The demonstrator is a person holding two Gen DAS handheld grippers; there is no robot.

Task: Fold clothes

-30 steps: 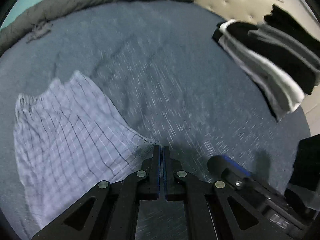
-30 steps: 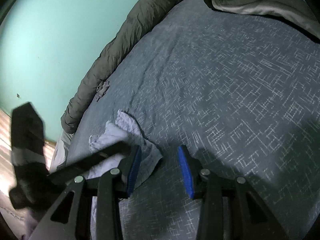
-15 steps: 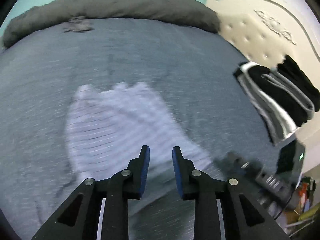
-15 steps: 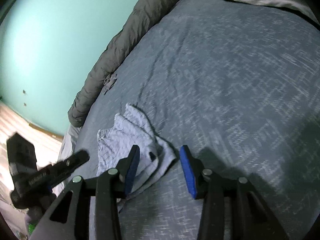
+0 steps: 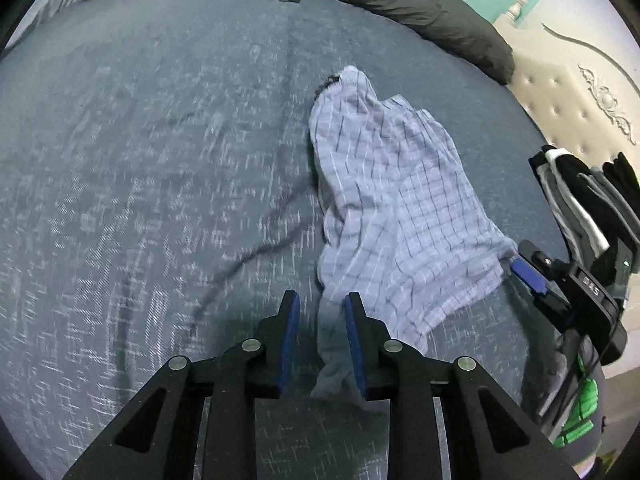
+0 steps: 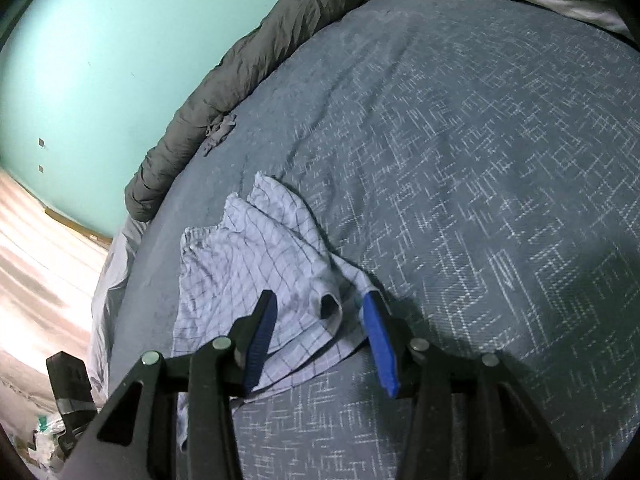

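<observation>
A light blue checked garment [image 5: 400, 208] lies crumpled on the blue bed cover [image 5: 160, 160]. My left gripper [image 5: 321, 304] stands open at its near corner. A tail of the cloth lies between the fingers, against the right-hand pad only. My right gripper [image 6: 320, 300] straddles a raised fold at another corner of the garment [image 6: 248, 260]. Its jaws are closing, the pads still apart from the cloth. In the left wrist view the right gripper's blue pad [image 5: 528, 276] sits at the garment's right corner.
A stack of folded black, grey and white clothes [image 5: 580, 200] rests by the cream padded headboard [image 5: 560, 92]. A rolled dark grey duvet [image 6: 240, 64] lines the far edge by the teal wall, with a small crumpled grey cloth [image 6: 218, 132] beside it.
My left gripper has let go of the garment, opened, and swung across the bed to its near corner. My right gripper has sunk over another corner and narrowed its jaws a little.
</observation>
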